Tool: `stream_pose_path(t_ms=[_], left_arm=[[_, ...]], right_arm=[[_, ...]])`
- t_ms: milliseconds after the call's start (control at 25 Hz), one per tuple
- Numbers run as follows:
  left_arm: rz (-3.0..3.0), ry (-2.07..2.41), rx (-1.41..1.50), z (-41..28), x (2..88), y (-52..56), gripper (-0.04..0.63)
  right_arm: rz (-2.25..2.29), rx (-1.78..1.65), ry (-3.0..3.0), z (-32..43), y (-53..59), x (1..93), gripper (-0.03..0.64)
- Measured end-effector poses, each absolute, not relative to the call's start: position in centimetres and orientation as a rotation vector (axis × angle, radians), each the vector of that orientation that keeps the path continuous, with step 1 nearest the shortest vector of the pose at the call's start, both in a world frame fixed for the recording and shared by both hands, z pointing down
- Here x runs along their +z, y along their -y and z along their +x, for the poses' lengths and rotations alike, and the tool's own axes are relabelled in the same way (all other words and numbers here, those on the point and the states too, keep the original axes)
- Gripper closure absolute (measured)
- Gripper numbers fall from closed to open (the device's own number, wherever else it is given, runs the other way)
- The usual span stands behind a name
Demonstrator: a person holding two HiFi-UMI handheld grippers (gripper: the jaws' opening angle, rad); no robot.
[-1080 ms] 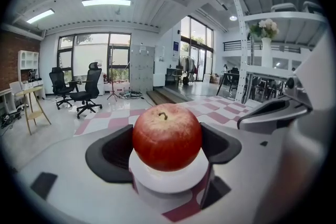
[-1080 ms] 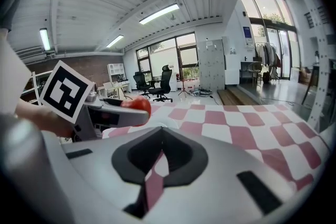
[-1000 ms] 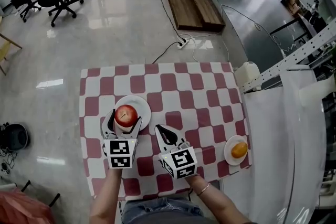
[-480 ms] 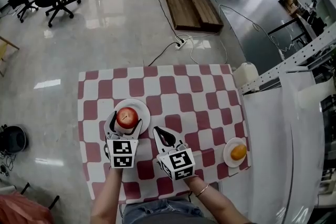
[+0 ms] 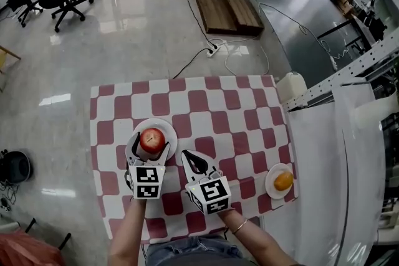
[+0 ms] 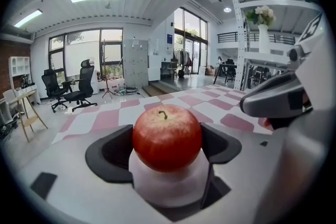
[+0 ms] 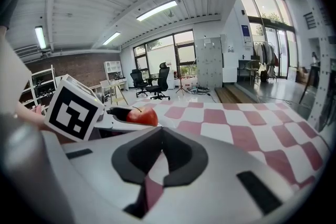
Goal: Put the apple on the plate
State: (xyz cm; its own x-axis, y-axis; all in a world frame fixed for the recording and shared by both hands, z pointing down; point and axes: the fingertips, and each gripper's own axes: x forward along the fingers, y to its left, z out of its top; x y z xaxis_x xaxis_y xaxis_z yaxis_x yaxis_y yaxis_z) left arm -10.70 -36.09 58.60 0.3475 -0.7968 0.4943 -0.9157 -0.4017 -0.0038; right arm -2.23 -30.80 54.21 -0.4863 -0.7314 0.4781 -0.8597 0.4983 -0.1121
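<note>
On the checked table (image 5: 237, 112), left front: the apple (image 5: 151, 139) sits on a white plate (image 5: 168, 128), with the left gripper (image 5: 149, 142) clamped on it, one jaw each side. The left gripper view confirms what the head view only hints at — both jaws lie against the apple (image 6: 167, 137), its base on the plate (image 6: 167, 187), stem up. The right gripper (image 5: 193, 160) is just beside, holding nothing. Its own view shows the jaw tips meeting, with the apple (image 7: 142, 116) off to its left. Only the head view shows the second plate (image 5: 270, 184) at the table's right front edge — one orange (image 5: 283, 179) on it.
</note>
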Motion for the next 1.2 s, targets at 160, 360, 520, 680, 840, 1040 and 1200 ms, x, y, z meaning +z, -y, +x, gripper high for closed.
stream_pose_path(t_ms=[160,360,520,680,840,1040,1200], left_arm=[[2.347,1.529,0.620,-10.7,58.3,36.2,0.193],[2.349,1.525,0.623,-10.7,58.7,36.2,0.193],[2.347,1.527,0.615,-10.6,58.7,36.2,0.193],[2.354,1.525,0.598,-10.5,58.1,36.1,0.192],[2.369,1.536,0.597,-10.5,57.4,36.1,0.192],[2.398,1.533,0.596,-10.4,56.8,35.5,0.192],[2.423,1.547,0.567,-10.3,54.9,35.1,0.192]], right_arm=[[1.319,0.486,2.377,-2.4,30.8,54.4,0.606],[1.316,0.484,2.372,-2.3,30.9,54.5,0.606],[1.316,0.489,2.375,-2.2,31.0,54.4,0.606],[1.318,0.491,2.374,-2.2,30.8,54.4,0.606],[1.325,0.480,2.379,-2.1,30.7,54.0,0.606],[1.333,0.465,2.383,-2.0,30.4,53.4,0.606],[1.342,0.451,2.387,-1.9,29.8,52.8,0.606]])
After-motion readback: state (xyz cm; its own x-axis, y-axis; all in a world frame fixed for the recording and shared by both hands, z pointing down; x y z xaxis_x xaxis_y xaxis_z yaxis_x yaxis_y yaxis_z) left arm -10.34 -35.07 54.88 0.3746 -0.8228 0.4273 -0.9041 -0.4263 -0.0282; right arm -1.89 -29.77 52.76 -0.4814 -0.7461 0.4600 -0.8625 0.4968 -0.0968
